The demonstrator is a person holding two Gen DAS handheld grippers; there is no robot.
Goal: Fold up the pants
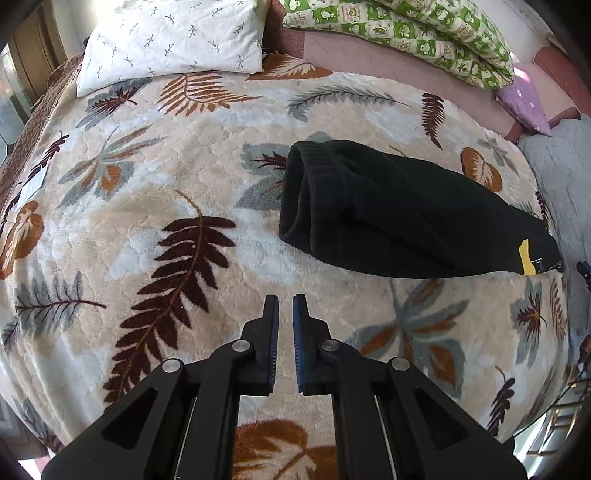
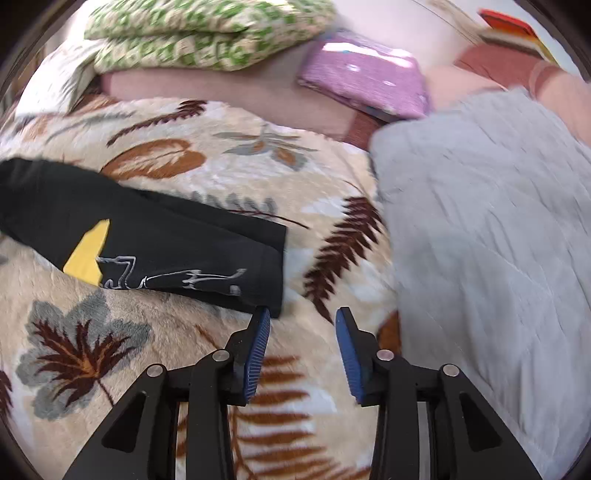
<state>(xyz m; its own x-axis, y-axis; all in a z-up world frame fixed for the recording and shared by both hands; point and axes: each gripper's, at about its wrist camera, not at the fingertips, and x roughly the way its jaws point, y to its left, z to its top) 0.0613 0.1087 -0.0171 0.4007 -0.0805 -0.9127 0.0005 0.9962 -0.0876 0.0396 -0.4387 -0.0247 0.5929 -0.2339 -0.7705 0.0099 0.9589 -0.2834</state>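
Black pants lie folded lengthwise on a leaf-patterned blanket, waistband toward the left, with a yellow patch near the leg end. My left gripper hovers just in front of the pants, empty, its jaws nearly together with a small gap. In the right wrist view the leg end of the pants shows a yellow patch and a white line drawing. My right gripper is open and empty, its left fingertip close to the cuff corner.
A white pillow and a green patterned quilt lie at the far side of the bed. A purple cushion and a grey quilt sit to the right. The blanket spreads below the pants.
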